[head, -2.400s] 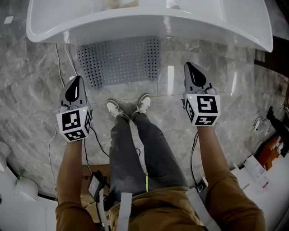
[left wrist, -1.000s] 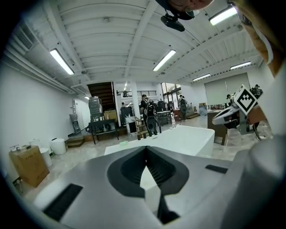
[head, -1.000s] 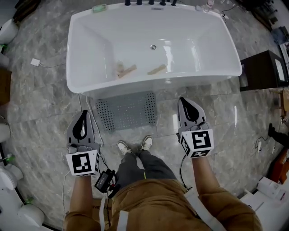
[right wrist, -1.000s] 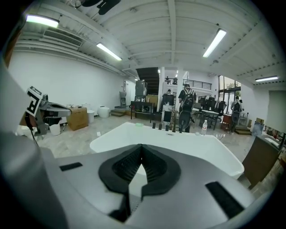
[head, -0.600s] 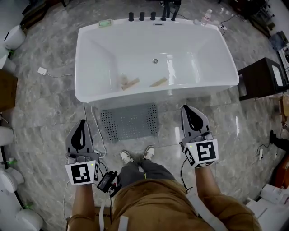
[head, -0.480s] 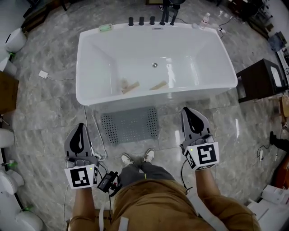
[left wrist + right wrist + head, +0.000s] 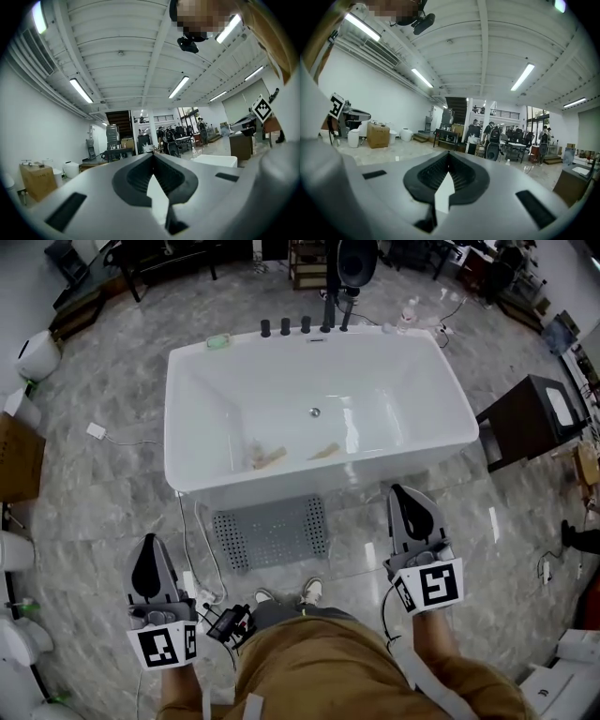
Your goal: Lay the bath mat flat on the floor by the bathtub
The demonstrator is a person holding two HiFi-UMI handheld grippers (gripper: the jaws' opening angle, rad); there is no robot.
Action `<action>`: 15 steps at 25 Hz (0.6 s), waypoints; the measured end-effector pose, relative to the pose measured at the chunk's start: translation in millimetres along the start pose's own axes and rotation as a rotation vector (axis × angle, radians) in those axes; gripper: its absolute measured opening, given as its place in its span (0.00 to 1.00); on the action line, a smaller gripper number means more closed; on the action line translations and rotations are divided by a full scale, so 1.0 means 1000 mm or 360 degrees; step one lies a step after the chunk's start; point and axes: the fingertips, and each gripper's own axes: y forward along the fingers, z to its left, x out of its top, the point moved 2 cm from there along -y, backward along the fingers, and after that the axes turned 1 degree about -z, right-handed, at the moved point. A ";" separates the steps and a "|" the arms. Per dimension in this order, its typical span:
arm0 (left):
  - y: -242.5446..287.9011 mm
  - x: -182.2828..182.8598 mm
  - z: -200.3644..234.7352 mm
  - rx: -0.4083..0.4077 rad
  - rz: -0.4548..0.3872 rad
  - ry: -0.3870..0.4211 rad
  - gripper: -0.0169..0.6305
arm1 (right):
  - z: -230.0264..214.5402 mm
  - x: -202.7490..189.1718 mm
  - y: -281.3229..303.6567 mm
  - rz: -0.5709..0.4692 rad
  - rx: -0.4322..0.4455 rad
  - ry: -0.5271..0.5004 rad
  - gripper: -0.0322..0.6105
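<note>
judging by how things lie, the main risk is disturbing what already looks right. the bath mat [image 7: 272, 532] lies spread flat on the floor [image 7: 103, 493] just on the near side of the bathtub [image 7: 172, 404], which is where the task wants it. the person's shoes [image 7: 312, 591] stand just off the mat's edge farthest from the bathtub, so a step toward the bathtub could scuff that edge and ruck or skew the mat. a white cable [image 7: 192, 540] trails from the bathtub's base past the mat's left end (just beside it, perhaps touching; too fine to tell), and a foot catching it could drag that corner.

the mat is grey and rectangular, dotted with rows of holes, and shows no fold or lifted corner. its long side runs roughly along the bathtub's side, and its far edge sits right at the bathtub's base.

the left gripper [image 7: 148, 554] and right gripper [image 7: 410, 502] hang clear of the mat on the near side of the bathtub, one to each side, each with its jaws together on nothing.
</note>
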 end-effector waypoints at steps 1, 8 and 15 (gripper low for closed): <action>-0.005 0.007 -0.001 0.0005 -0.0010 -0.0004 0.03 | -0.002 0.005 -0.005 -0.0014 -0.0003 -0.0011 0.05; -0.036 0.031 -0.001 0.0049 -0.0054 0.0013 0.03 | -0.002 0.030 -0.025 -0.0096 0.0012 -0.0029 0.05; -0.045 0.026 0.002 0.0098 -0.0035 0.0011 0.03 | 0.009 0.033 -0.020 -0.0088 0.0070 -0.0067 0.05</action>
